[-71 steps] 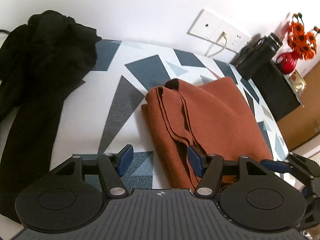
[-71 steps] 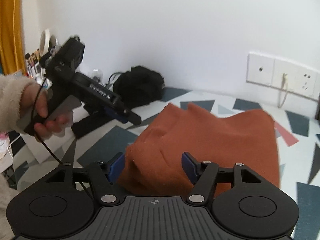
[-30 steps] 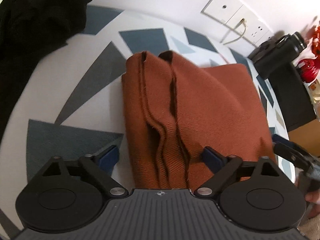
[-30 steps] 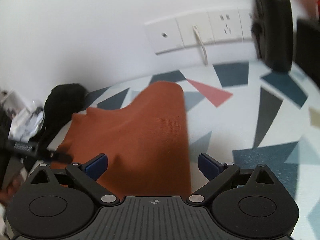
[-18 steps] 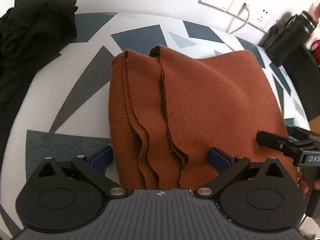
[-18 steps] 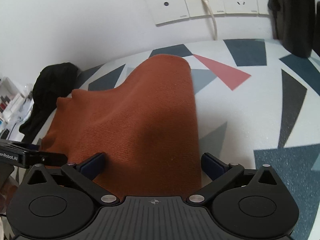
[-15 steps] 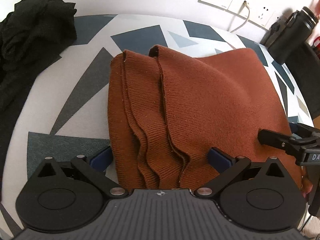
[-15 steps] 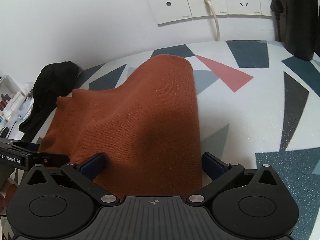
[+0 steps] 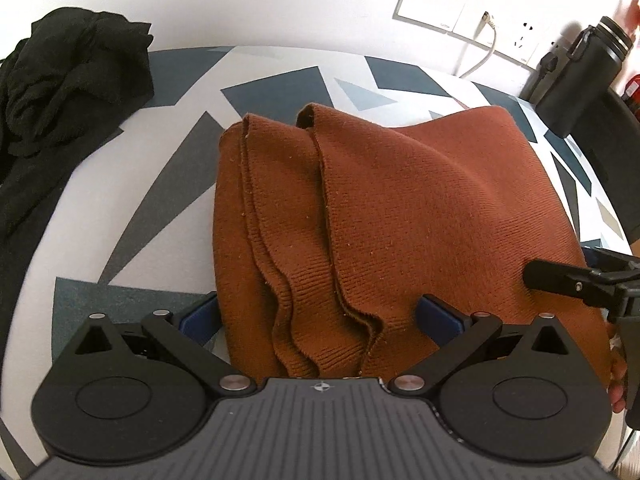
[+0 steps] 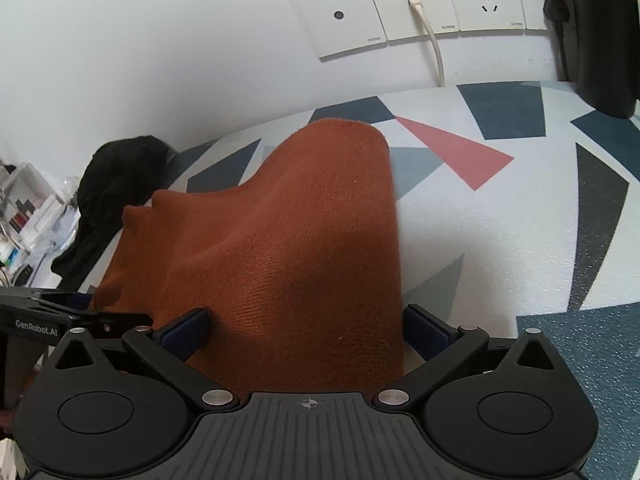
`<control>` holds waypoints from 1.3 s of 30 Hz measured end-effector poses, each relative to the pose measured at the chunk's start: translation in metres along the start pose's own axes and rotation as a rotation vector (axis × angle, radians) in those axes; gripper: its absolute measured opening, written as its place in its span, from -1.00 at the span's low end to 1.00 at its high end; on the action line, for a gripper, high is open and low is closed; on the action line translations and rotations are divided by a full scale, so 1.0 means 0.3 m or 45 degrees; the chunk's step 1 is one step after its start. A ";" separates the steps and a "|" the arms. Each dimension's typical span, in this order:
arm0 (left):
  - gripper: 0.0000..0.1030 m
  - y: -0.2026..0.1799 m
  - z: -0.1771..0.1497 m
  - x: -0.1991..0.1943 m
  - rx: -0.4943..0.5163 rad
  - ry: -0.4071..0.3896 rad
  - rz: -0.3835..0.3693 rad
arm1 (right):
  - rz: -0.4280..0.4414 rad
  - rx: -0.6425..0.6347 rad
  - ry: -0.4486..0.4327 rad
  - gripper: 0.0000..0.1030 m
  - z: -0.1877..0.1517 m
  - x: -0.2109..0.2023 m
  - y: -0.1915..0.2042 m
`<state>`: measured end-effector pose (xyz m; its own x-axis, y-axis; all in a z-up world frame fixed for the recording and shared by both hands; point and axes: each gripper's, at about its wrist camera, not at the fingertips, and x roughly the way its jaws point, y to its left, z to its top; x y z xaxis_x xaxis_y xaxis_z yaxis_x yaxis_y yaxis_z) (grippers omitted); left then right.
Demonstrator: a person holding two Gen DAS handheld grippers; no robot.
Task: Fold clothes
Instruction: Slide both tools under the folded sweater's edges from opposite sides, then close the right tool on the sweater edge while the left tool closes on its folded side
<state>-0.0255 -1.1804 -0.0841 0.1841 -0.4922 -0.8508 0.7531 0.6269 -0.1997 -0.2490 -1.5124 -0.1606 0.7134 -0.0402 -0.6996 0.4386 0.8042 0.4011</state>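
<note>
The rust-brown knit garment (image 9: 400,216) lies folded in several layers on the patterned worktop (image 9: 132,184), its stacked hems facing the left gripper (image 9: 318,316). That gripper's jaws stand wide apart, one on each side of the layered near edge and gripping nothing. The right gripper (image 10: 306,330) straddles the garment's other near corner the same way — jaws wide open, cloth between them but not pinched.

The risk, as I judge it, sits at the hems: they ripple and lie unevenly, so a closing pinch could catch only the upper layers and leave the lowest on the worktop, pulling the stack apart when lifted. Uneven lifting by the two grippers would skew the fold. Beyond the garment, near the wall sockets (image 10: 416,8), a dark bottle (image 9: 580,72) stands close enough that a swung cloth might clip it.

Each gripper body hides the garment's nearest edge, so whether the lower jaws sit under the cloth or merely beside it cannot be told. The black clothes (image 9: 68,80) left of the garment are cut off by the frame, possibly more than one piece.
</note>
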 end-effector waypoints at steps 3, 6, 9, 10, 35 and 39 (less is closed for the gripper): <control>1.00 -0.006 -0.001 0.003 -0.001 -0.014 0.011 | -0.019 -0.026 0.003 0.99 0.001 0.008 0.012; 1.00 -0.012 -0.006 0.005 -0.010 -0.037 0.026 | -0.050 -0.072 0.010 0.99 0.000 0.017 0.031; 1.00 -0.013 -0.022 0.003 -0.001 -0.085 0.022 | -0.049 -0.078 0.010 0.99 0.001 0.021 0.031; 1.00 -0.012 -0.023 0.003 0.002 -0.092 0.021 | -0.047 -0.079 0.009 0.99 0.002 0.021 0.030; 0.90 -0.024 -0.021 0.008 0.003 -0.079 0.039 | -0.046 -0.146 0.086 0.63 0.021 0.023 0.072; 0.79 -0.018 -0.047 -0.024 -0.034 -0.039 0.032 | 0.046 -0.130 0.092 0.10 0.016 -0.034 0.045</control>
<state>-0.0399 -1.1718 -0.0838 0.2223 -0.4941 -0.8405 0.7309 0.6550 -0.1917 -0.2478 -1.5039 -0.1451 0.6849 0.0294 -0.7280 0.3529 0.8608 0.3668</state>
